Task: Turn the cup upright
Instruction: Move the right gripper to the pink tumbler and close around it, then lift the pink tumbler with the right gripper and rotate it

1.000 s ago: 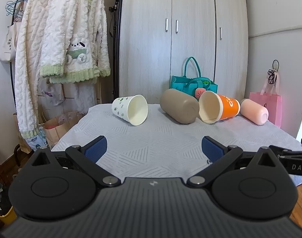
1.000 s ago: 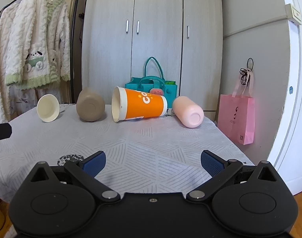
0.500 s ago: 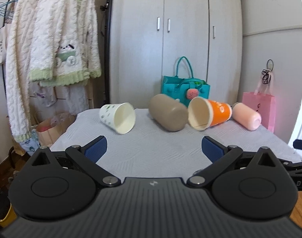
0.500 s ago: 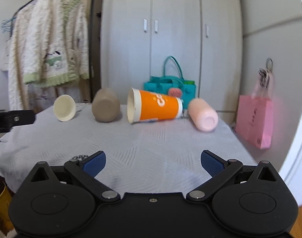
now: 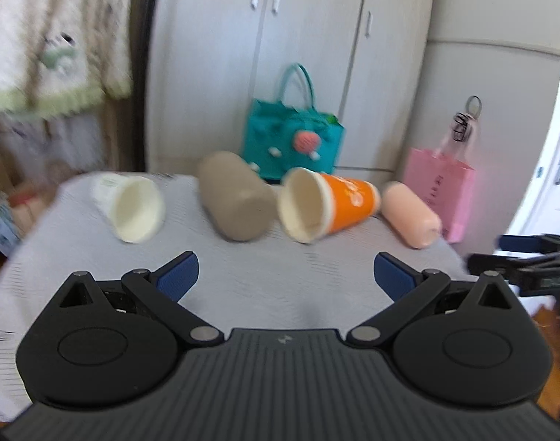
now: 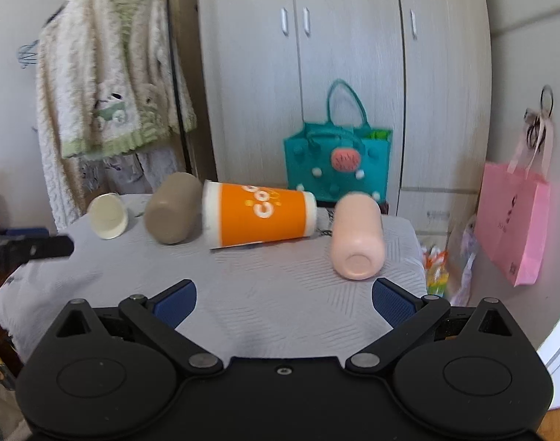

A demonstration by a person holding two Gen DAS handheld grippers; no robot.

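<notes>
Several cups lie on their sides in a row at the back of the grey-clothed table [image 5: 280, 286]: a white paper cup [image 5: 132, 207] [image 6: 107, 216], a taupe cup [image 5: 235, 202] [image 6: 173, 213], an orange paper cup [image 5: 327, 204] [image 6: 257, 214] and a pink cup [image 5: 410, 213] [image 6: 357, 239]. My left gripper [image 5: 286, 275] is open and empty, above the table's near part, short of the cups. My right gripper [image 6: 284, 300] is open and empty, in front of the orange and pink cups. Each gripper shows at the other view's edge.
A teal bag [image 5: 292, 143] [image 6: 338, 161] stands behind the table by the grey wardrobe [image 6: 338, 73]. A pink bag [image 5: 443, 191] [image 6: 515, 220] hangs on the right wall. Fluffy robes [image 6: 107, 92] hang at the left. The table's right edge drops off near the pink cup.
Both grippers have risen and moved toward the cups, so the views look down on the table more. The left view swung right and is blurred. The cups have not moved.
</notes>
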